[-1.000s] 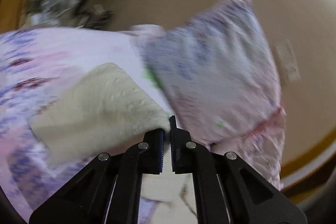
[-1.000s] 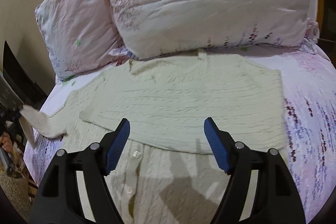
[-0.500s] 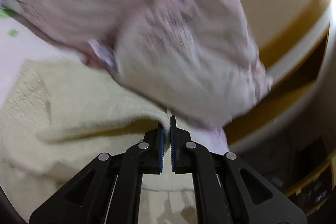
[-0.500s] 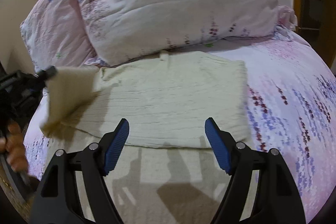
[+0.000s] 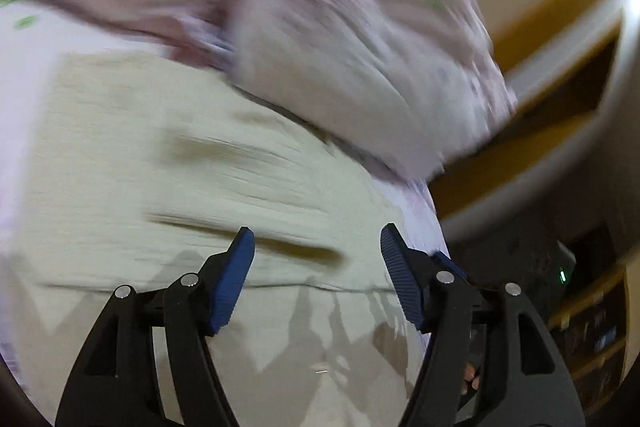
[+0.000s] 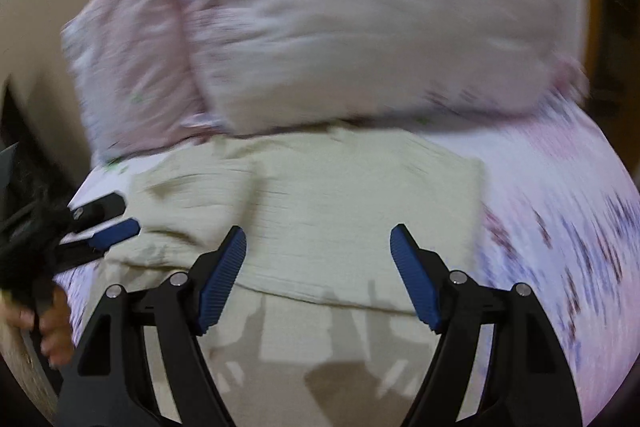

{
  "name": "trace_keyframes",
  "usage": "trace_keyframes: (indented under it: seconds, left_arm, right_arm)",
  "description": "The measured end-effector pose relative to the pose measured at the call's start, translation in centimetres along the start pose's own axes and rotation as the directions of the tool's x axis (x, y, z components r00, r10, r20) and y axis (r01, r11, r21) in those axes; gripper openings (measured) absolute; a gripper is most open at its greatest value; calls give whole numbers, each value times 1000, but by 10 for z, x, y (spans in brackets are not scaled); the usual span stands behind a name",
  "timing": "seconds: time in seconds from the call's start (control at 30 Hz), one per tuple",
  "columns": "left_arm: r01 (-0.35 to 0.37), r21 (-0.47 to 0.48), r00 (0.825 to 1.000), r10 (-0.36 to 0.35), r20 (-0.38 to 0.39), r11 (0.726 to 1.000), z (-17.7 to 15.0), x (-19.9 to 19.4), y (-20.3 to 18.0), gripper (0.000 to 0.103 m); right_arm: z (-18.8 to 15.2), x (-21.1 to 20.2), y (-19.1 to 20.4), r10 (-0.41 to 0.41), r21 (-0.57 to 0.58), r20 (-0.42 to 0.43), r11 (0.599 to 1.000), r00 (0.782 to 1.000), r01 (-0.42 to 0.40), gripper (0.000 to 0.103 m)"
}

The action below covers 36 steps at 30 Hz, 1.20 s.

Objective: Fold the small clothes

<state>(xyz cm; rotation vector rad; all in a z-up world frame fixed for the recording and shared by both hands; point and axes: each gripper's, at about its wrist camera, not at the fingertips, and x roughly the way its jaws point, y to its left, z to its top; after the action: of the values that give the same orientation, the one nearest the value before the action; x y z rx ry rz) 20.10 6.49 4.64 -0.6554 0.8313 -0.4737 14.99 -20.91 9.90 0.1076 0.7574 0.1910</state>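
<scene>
On the bed, the cream cable-knit sweater (image 6: 340, 211) (soft, light, limp) lies ahead of the empty, opening left gripper (image 5: 316, 259) and wide-open, empty right gripper (image 6: 318, 259), best pinched at a folded edge.

Pretty blurry, but the cream sweater (image 5: 192, 179) is seen spread flat just below the pink pillow (image 5: 360, 39). The left gripper (image 5: 316, 255) is held over the sweater's near part, jaws opening, nothing gripped between them.
</scene>
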Motion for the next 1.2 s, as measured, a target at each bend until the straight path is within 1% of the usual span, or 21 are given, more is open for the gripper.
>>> trace_keyframes:
  seconds: [0.1,0.13,0.23,0.33,0.4,0.43,0.47,0.5,0.53,0.57,0.6,0.63,0.7,0.77,0.8,0.83,0.9,1.0,1.07,1.13,1.2]
  left_arm:
    - [-67,-104,997,72,38,992,6,-16,38,62]
    - [-79,-131,996,84,36,988,5,-18,49,61]
    - [-124,-165,992,128,15,979,1,-16,68,57]
    - [-135,-175,990,138,5,975,-1,-15,79,50]
    - [-131,-177,991,133,0,975,1,-14,81,50]
    - [-131,-177,991,133,-3,976,2,-13,80,50]
    - [-132,-174,991,133,-5,976,5,-12,80,50]
    - [-132,-167,991,133,-7,977,5,-12,80,50]
    - [-132,-163,991,133,-7,978,5,-12,80,50]
    - [-131,-157,991,131,-8,979,4,-14,81,50]
    - [-130,-150,992,130,-9,980,4,-15,81,50]
    - [-128,-146,992,128,-9,981,4,-15,81,50]
    - [-124,-144,992,124,-12,982,4,-16,82,50]
    - [-120,-141,993,119,-15,983,4,-16,82,51]
    - [-119,-137,993,118,-16,983,3,-17,82,51]
    - [-118,-133,993,117,-18,984,3,-17,81,52]
    - [-110,-129,994,108,-19,986,3,-17,81,54]
    - [-104,-123,994,102,-24,987,3,-19,79,60]
    - [-106,-117,994,104,-28,987,3,-20,76,63]
    - [-109,-114,994,106,-30,988,1,-23,74,66]
    - [-113,-113,993,109,-35,987,1,-24,73,66]
  right_arm:
    - [5,11,45,84,-144,-1,986,996,-83,70]
    - [6,20,67,114,-215,-13,970,993,-114,67]
    - [3,46,116,147,-356,-59,921,987,-158,59]
    - [-4,76,151,111,-465,-98,873,989,-144,55]
    - [-8,92,162,74,-500,-115,858,991,-121,55]
    - [-12,103,163,41,-509,-124,855,991,-99,51]
    - [-13,110,162,15,-508,-130,858,991,-80,33]
    - [-13,116,160,-5,-496,-141,866,990,-66,20]
    - [-9,120,150,4,-437,-155,897,988,-72,10]
    - [-5,119,140,33,-382,-154,920,987,-91,6]
    - [2,111,125,72,-290,-135,951,988,-109,6]
    - [7,100,112,90,-219,-101,970,991,-110,6]
    - [15,82,87,119,-97,-33,988,992,-122,6]
    - [18,53,40,126,113,70,985,990,-133,6]
    - [17,47,28,120,167,92,977,989,-134,6]
    - [10,37,3,97,268,121,955,988,-127,6]
    - [-11,30,-40,44,433,101,898,994,-84,6]
    - [-36,43,-74,72,555,2,829,997,-61,17]
    - [-49,51,-93,122,635,-23,768,992,-80,32]
    - [-54,54,-102,172,673,-5,729,985,-124,35]
    - [-54,52,-105,181,678,-1,723,983,-133,35]
